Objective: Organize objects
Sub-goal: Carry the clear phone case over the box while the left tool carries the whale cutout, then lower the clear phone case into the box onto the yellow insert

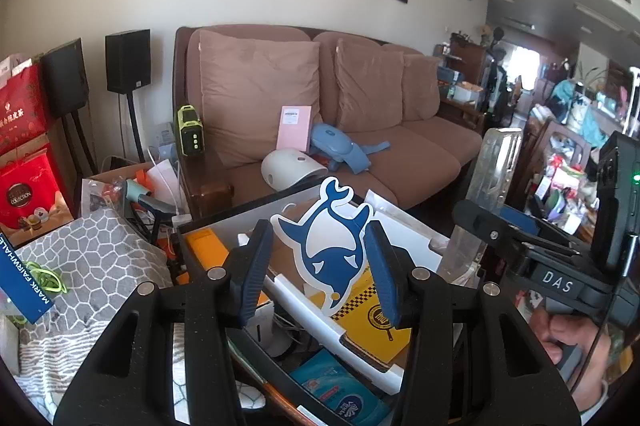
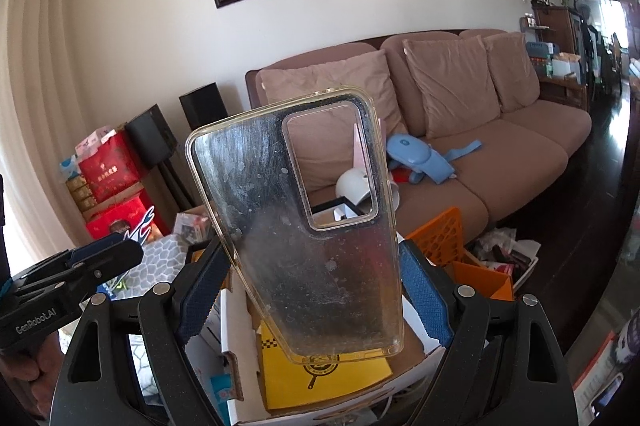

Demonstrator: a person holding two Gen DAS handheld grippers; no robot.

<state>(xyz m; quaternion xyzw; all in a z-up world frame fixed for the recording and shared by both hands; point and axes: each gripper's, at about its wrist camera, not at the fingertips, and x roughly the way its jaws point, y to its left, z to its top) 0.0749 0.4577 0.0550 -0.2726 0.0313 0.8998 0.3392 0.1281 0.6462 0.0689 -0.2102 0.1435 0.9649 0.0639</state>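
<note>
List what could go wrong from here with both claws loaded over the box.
1. The left claw pinches the whale sticker only by its edges; the thin card might bow and slip out.
2. The right claw grips the clear phone case across its lower half, so the tall upper part could tip or twist loose.
3. The box below is already crowded; a dropped piece may slide under the yellow booklet.
</note>
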